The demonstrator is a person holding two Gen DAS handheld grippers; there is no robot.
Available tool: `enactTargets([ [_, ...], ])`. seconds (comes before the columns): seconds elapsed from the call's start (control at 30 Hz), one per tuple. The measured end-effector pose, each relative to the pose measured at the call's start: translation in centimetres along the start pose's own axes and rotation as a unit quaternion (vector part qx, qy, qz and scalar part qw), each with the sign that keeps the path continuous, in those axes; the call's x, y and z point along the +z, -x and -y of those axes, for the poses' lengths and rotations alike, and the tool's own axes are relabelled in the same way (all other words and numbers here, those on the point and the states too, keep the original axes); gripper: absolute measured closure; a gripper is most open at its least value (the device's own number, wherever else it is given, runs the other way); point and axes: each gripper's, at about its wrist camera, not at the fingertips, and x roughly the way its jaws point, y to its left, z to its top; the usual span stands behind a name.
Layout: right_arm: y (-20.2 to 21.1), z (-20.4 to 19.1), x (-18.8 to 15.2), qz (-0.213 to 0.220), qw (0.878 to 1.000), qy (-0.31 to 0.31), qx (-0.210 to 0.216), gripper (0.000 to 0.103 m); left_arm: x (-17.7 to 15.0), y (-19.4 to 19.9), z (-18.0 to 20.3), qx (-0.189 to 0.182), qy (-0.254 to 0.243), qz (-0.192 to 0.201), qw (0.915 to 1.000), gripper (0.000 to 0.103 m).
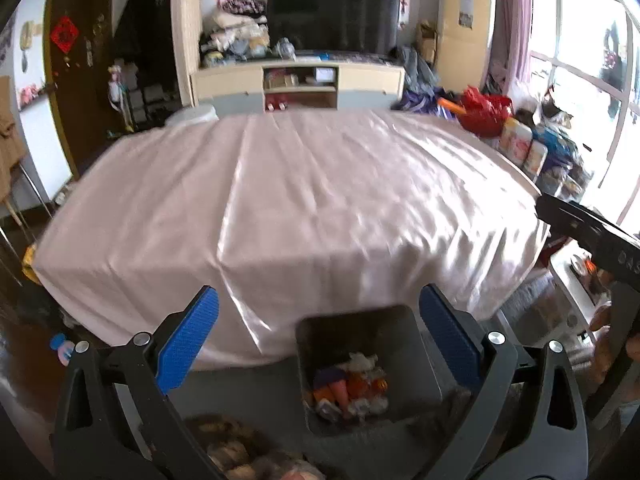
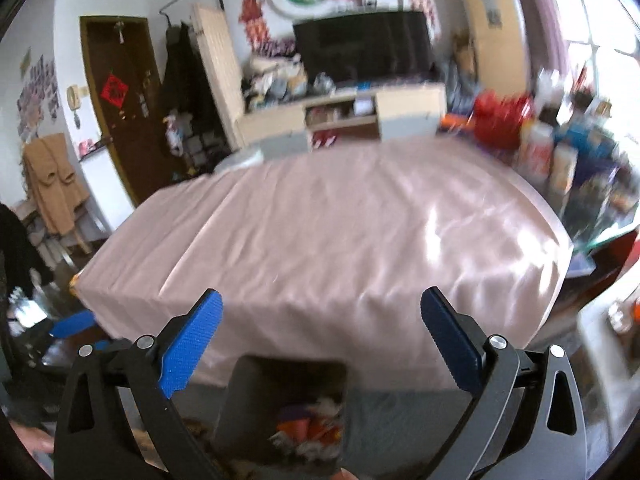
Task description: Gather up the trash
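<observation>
1. Pink satin cloth (image 1: 304, 200) is seen draped over the bench (image 2: 328, 232), with nothing lying on its top.
2. Below the near edge of the bench, a dark bin (image 1: 360, 364) is set on the grey floor (image 1: 248, 392); it is also seen in the right wrist view (image 2: 288, 408).
3. Trash (image 1: 352, 392) is gathered at the bottom of the bin: orange, purple and white scraps, too blurred for any print to be read.
4. The left gripper (image 1: 318, 312) is held above the bin with its blue fingers (image 1: 188, 340) spread wide and nothing between them.
5. The right gripper (image 2: 320, 316) is likewise held wide apart and empty, its fingers (image 2: 192, 344) framing the bench edge and the bin.
6. The body of the right gripper is caught at the right edge of the left view, where the letters "DAS" can be made out before being cut off.
7. A red diamond paper (image 2: 114, 91) with a dark character is seen on the brown door (image 2: 120, 120); the character cannot be read.
8. A black TV (image 1: 332, 20) is placed on a low cabinet (image 1: 298, 84) behind the bench.
</observation>
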Motion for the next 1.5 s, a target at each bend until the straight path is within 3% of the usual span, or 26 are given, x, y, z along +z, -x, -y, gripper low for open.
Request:
enactTargets([
  [0.27, 1.6, 0.6, 0.5, 0.064, 0.995, 0.036, -0.063, 0.003, 1.2, 1.2, 0.0, 0.009, -0.008, 0.075, 0.9971, 0.008],
  [0.4, 0.6, 1.3, -0.2, 0.057, 0.995, 0.027, -0.073, 0.003, 1.0, 0.7, 0.0, -0.002, 0.005, 0.084, 0.9965, 0.008],
  [0.63, 0.8, 1.1, -0.4, 0.062, 0.996, 0.023, -0.053, 0.003, 0.4, 0.2, -0.7, 0.012, 0.020, 0.091, 0.9956, 0.008],
  [1.0, 0.9, -1.3, -0.9, 0.080, 0.991, 0.081, -0.064, 0.003, -0.1, 0.6, 0.3, 0.024, -0.017, 0.109, 0.9936, 0.008],
  [1.5, 0.3, 0.1, -0.7, 0.050, 0.997, 0.031, -0.055, 0.003, -0.2, 1.0, -0.7, 0.022, -0.003, 0.111, 0.9936, 0.008],
])
